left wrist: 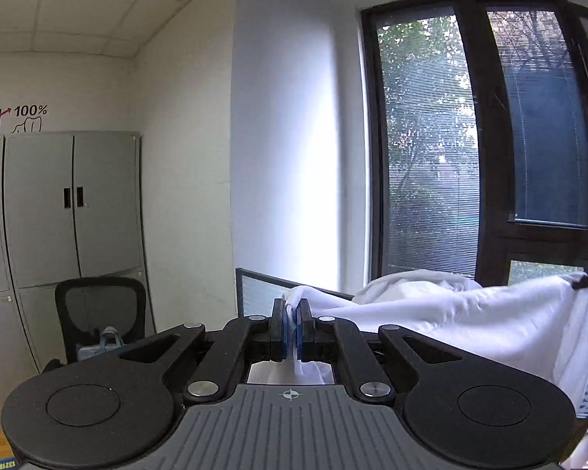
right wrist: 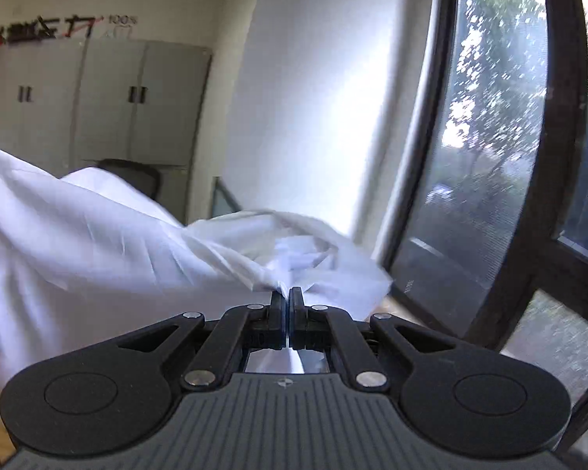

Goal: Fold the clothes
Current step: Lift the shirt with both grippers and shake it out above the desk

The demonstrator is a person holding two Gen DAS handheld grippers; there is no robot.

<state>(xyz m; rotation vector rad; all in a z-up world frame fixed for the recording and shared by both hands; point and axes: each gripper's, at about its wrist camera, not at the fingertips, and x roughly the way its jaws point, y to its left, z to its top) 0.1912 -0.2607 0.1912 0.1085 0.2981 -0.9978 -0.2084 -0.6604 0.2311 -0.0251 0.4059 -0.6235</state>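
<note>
**Inspector:** Start at your left tool (left wrist: 293, 323). Its blue pads (left wrist: 287, 327) are clamped on a pinch of the white garment (left wrist: 470, 325), and a tongue of cloth pokes out past the tips. From there the fabric runs off to that tool's right, held in the air.

**Operator:** And the other side?

**Inspector:** Your right tool (right wrist: 286, 300) is closed on a bunched knot of the same white garment (right wrist: 98, 243). The cloth spreads wide to that tool's left and spills in loose folds just ahead of its tips. The right wrist view is smeared, so I judge the tool is moving fast.

**Operator:** So the garment is up between them?

**Inspector:** Yes, hanging in the air between both tools. No desk shows in either view. I cannot tell which corner or hem each tool holds, nor whether this spread comes early or late in the folding.

**Operator:** Risks?

**Inspector:** Three. The left pinch looks shallow; a sharp tug could slide the cloth out. The right grip is on a wad, so several layers may be caught and any fold would come out crooked. Beyond the tools, the office chair (left wrist: 100, 313), grey cabinets (left wrist: 72, 203) and window (left wrist: 486, 137) stand clear of the cloth.
</note>
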